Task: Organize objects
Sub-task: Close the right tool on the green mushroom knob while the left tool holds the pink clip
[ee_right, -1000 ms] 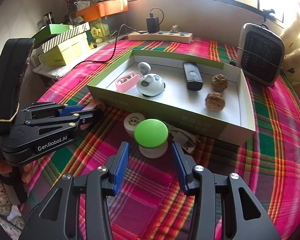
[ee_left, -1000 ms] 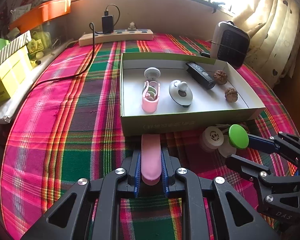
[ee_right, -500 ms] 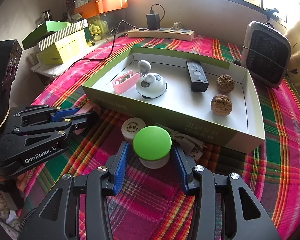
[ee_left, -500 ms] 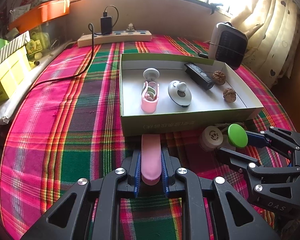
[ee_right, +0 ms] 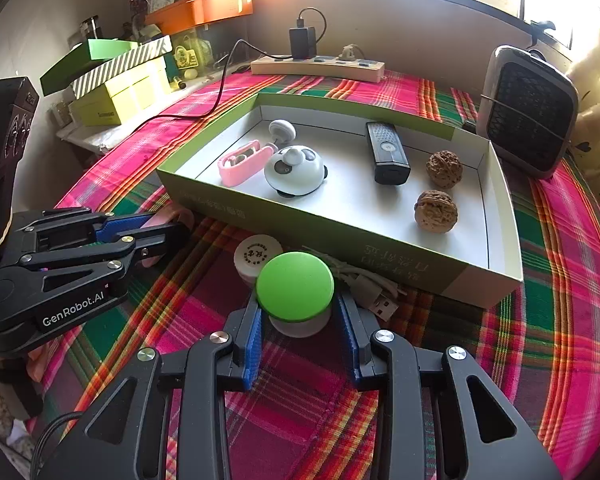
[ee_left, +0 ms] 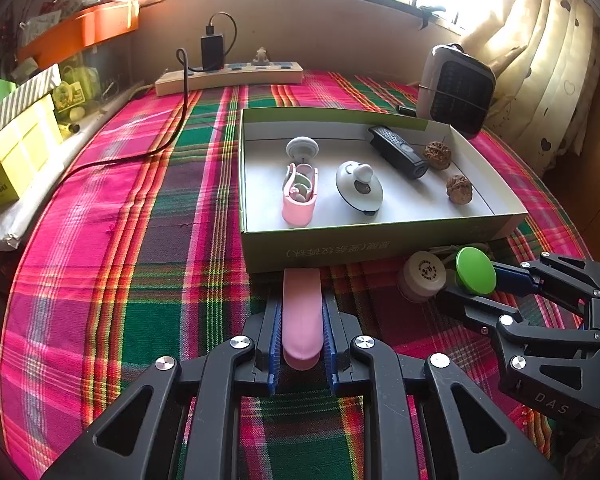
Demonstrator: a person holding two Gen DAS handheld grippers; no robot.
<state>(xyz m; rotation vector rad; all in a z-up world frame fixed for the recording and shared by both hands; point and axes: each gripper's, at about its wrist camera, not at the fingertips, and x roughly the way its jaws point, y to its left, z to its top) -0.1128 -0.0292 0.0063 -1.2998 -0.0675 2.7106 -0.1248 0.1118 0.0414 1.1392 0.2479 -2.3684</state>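
On the plaid tablecloth (ee_left: 148, 208), the green-walled box (ee_right: 340, 236) already holds a pink case, a round white gadget, a black remote (ee_right: 387, 152) and two walnuts (ee_right: 436, 211). Left outside, just before its front wall, are four things. The left gripper (ee_left: 300, 332) is clamped on a pink bar (ee_left: 302, 316). The right gripper (ee_right: 300, 324), whose jaws have just been closing, now pinches the green-capped jar (ee_right: 296, 292). A small white tub (ee_right: 257, 257) touches that jar, and a cable (ee_right: 370, 286) lies beside it. That front wall stands in the way, so I judge both pieces must be lifted over it.
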